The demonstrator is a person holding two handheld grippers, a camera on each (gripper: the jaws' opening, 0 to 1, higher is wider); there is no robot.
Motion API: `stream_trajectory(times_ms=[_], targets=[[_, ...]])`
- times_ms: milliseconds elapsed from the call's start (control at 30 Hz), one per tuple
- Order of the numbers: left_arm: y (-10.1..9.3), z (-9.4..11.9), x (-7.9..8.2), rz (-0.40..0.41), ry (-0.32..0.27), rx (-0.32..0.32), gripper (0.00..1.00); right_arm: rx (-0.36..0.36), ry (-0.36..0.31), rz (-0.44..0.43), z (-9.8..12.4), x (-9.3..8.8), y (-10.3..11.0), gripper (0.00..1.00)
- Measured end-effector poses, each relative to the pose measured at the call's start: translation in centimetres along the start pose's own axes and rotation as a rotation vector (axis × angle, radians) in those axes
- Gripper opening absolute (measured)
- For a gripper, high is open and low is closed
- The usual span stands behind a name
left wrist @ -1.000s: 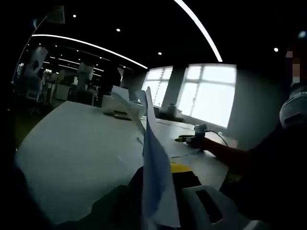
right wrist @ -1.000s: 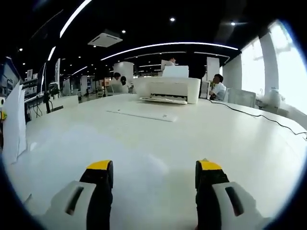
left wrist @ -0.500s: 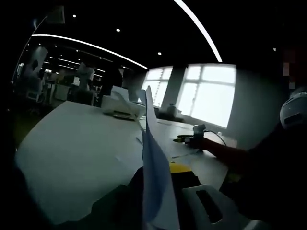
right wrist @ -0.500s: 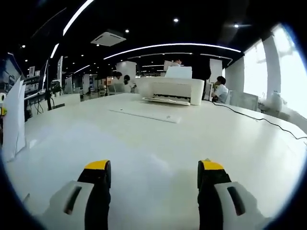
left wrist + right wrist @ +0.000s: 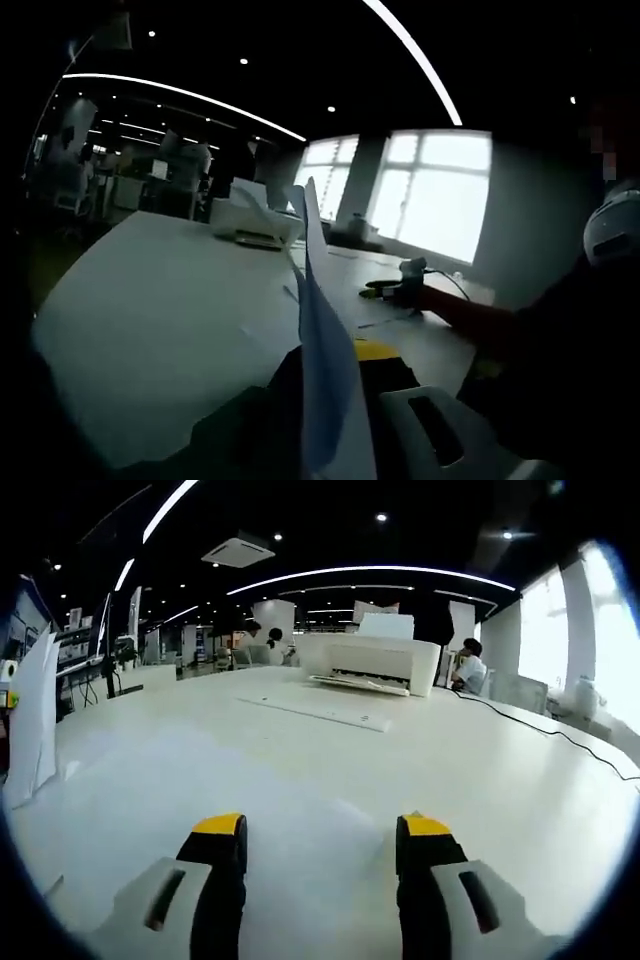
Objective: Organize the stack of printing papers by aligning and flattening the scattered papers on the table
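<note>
In the left gripper view a stack of white printing papers [image 5: 320, 340] stands upright on edge, rising from between the jaws of my left gripper [image 5: 335, 375], which is shut on it. The same papers [image 5: 32, 720] show upright at the left edge of the right gripper view. My right gripper [image 5: 318, 845] hovers low over the white table [image 5: 330, 770], open with nothing between its yellow-tipped fingers; it also appears far off in the left gripper view as the right gripper [image 5: 400, 290]. A single flat sheet [image 5: 315, 710] lies on the table before the printer.
A white printer [image 5: 375, 662] sits at the far side of the table, with a black cable [image 5: 545, 730] running to the right. People sit at desks behind it. Bright windows [image 5: 430, 195] stand beyond. A person's sleeve [image 5: 500, 325] reaches across on the right.
The right gripper's jaws have narrowed slightly and its view has shifted a little to the right. The left gripper still holds the papers upright, unmoved.
</note>
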State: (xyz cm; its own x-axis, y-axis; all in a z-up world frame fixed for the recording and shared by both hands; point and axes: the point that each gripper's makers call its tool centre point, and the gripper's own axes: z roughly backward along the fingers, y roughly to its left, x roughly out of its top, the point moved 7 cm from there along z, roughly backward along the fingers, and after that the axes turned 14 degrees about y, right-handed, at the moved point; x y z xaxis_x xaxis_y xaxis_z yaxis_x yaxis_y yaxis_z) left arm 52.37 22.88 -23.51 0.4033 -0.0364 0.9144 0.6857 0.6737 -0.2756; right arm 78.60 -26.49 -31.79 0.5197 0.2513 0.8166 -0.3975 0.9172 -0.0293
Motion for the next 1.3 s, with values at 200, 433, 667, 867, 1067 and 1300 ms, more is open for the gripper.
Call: stream_trajectory(times_ms=[200,433,667,867,1067,1300], targets=[[0.0,0.0,-0.1,0.002,0.002,-0.003,0.06,0.015,0.005,-0.011,0.4,0.0,1.2,0.49],[0.3,0.3,-0.2,0.003,-0.002,0.0,0.06,-0.01,0.005,-0.024,0.2,-0.2,0.5,0.58],[0.5,0.7,0.0,-0.002,-0.003,0.004,0.06,-0.008,0.001,-0.048,0.0,-0.1,0.5,0.53],[0.6,0.9,0.0,-0.004,-0.002,0.008,0.06,-0.002,0.007,-0.057,-0.3,-0.4,0.5,0.47],[0.7,1.3,0.1,-0.009,-0.008,0.009,0.07,0.011,0.005,-0.048,-0.7,-0.1,0.1,0.41],[0.7,1.3,-0.1,-0.001,-0.002,0.013,0.06,0.012,0.008,-0.055,-0.8,0.0,0.0,0.26]])
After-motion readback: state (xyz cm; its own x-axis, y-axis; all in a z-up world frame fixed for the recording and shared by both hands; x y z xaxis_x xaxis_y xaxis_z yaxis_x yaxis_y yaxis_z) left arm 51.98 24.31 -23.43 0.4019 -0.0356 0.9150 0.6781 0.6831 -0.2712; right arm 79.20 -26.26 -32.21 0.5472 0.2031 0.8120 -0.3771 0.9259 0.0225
